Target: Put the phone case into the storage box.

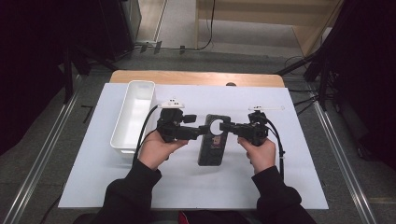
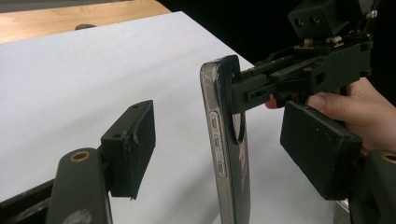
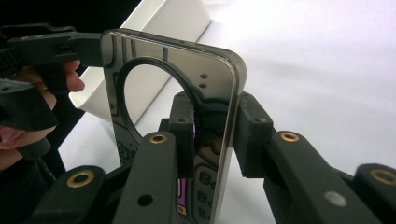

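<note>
Mid-table on the white sheet (image 1: pixel 261 186), phone (image 1: pixel 214 140) sits btwn both grippers — right gripper (image 3: pixel 212 135) clamped on its edge, holding it upright; left gripper (image 2: pixel 224 140) released, jaws wide either side, not touching. White tray (image 1: pixel 134 114) off to left

The phone case (image 1: pixel 214 140) was a dark, glossy, translucent shell with a large round cut-out near its top end and a small pink-and-dark picture lower on its back. Its rim was clear and silvery, with raised side buttons (image 2: pixel 216 140) along one long edge. It stood on edge, roughly upright, above the white sheet on the bench, gripped near its top corner (image 3: pixel 229 88) beside the round opening (image 3: pixel 154 88).
</note>
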### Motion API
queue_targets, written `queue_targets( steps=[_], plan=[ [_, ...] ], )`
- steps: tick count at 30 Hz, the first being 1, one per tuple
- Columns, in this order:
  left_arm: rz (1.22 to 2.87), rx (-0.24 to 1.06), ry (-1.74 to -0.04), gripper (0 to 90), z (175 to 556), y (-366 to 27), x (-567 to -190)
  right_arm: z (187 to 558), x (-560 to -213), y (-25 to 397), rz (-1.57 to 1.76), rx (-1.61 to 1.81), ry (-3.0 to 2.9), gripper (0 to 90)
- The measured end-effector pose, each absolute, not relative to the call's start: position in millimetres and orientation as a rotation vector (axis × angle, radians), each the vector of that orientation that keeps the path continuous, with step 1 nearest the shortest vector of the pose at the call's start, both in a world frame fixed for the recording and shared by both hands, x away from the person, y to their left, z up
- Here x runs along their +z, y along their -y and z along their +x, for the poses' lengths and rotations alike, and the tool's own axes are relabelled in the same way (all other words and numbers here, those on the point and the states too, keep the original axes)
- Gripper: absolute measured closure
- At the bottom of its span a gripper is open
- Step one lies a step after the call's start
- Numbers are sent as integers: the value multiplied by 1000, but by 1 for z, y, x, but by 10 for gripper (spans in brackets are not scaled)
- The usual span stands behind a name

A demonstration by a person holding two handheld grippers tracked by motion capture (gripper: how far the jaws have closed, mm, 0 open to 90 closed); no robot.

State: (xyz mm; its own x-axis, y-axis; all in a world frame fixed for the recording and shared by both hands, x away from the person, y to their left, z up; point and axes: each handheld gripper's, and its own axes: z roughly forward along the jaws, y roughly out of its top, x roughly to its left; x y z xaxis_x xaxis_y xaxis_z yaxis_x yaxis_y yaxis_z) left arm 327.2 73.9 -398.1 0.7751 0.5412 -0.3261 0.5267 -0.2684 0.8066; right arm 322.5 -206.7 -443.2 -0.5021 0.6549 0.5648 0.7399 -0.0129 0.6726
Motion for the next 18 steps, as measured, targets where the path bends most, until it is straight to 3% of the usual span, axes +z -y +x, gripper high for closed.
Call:
queue_targets(
  steps=[18],
  plan=[
    [1947,174,-926,269,327,-63,-397,336,-430,200,-1620,-1508,2182,701]
  ],
)
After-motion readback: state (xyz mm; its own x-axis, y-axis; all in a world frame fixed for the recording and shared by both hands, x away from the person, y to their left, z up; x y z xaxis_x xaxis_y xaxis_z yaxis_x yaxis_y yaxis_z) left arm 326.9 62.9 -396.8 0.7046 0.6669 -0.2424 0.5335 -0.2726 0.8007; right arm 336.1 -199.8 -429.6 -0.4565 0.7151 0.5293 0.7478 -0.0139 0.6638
